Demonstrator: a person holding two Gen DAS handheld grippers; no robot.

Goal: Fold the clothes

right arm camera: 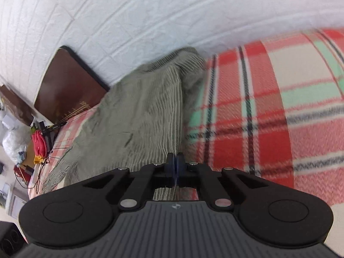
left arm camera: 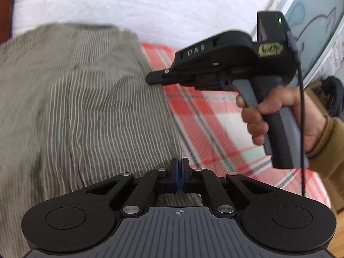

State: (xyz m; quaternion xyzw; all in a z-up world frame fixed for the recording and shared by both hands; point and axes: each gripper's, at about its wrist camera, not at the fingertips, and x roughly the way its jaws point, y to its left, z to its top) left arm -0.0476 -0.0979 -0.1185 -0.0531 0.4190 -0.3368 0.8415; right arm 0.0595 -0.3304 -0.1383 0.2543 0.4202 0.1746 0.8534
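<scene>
Left hand-held gripper (left arm camera: 180, 167): jaws together on the near edge of the striped garment (left arm camera: 81, 99), which spreads ahead-left over the plaid blanket (left arm camera: 215, 116). Right hand-held gripper (right arm camera: 175, 166): closed, probably pinching the same cloth; blurred.

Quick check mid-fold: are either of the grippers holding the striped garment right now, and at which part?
Both look shut at the near edge of the striped garment: left gripper, right gripper. The pads hide whether cloth is actually pinched.
</scene>
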